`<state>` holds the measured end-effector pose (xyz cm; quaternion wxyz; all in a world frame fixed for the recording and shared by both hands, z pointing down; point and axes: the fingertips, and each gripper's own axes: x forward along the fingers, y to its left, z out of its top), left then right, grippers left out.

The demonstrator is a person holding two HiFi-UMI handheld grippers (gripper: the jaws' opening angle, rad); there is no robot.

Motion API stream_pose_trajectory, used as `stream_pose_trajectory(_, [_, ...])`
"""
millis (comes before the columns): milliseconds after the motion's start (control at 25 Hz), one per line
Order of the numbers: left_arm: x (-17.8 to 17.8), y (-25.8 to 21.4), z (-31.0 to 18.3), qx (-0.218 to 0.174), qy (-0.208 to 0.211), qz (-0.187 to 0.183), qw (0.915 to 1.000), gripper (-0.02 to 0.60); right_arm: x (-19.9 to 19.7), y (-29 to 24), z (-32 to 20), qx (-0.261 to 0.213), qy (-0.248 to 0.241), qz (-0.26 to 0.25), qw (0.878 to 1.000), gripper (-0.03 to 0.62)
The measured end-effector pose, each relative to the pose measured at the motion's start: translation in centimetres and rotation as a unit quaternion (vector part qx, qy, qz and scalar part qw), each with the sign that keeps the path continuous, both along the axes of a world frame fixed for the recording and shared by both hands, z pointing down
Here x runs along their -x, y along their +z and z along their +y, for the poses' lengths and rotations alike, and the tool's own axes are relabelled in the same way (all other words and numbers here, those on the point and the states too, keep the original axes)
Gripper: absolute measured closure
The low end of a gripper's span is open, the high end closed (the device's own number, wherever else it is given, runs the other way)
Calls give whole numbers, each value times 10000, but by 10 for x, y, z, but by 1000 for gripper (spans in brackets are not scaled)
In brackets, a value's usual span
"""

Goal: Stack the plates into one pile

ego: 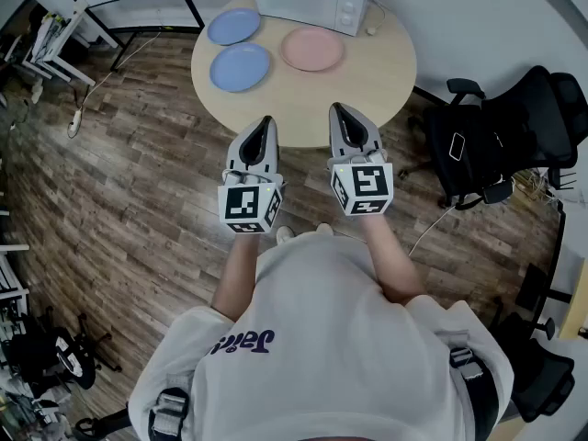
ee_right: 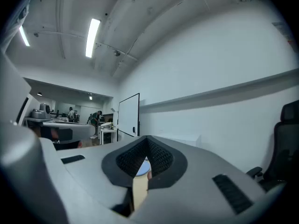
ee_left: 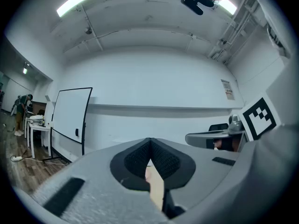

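Three smooth, round plates lie apart on the round, pale wooden surface: far blue plate, near blue plate and pink plate. The left tongs and right tongs are clenched on nothing, at the surface's near edge.

The head view looks steeply down from above the person onto the round pale wooden table, with the left gripper and right gripper mid-frame. Each gripper view sits close behind its own jaws, facing level — both share the white back wall and the black-framed whiteboard.
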<state>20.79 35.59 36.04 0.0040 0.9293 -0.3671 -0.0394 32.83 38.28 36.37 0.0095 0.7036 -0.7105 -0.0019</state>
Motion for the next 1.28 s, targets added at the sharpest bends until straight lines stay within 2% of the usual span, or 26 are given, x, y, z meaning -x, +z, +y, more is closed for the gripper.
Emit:
stream_pose_trajectory(280, [-21, 2, 21, 136, -53, 54, 9999, 571, -23, -1, 25, -94, -53, -105, 9999, 583])
stream_pose_trajectory(440, [-27, 13, 38, 165, -124, -40, 9998, 571, -30, 10, 32, -119, -133, -213, 9996, 583])
stream_pose_trajectory(680, [-14, 32, 38, 373, -393, -142, 9984, 571, -8, 26, 21, 18, -533, -514, 9973, 583])
stream_pose_trajectory(920, [-3, 44, -3, 525, -490, -24, 9974, 571, 17, 41, -18, 210, -783, -453, 9957, 583])
stream_pose_trajectory(1280, [-7, 48, -132, 593, -237, 251, 9976, 571, 13, 47, -128, 401, -480, -177, 9979, 583])
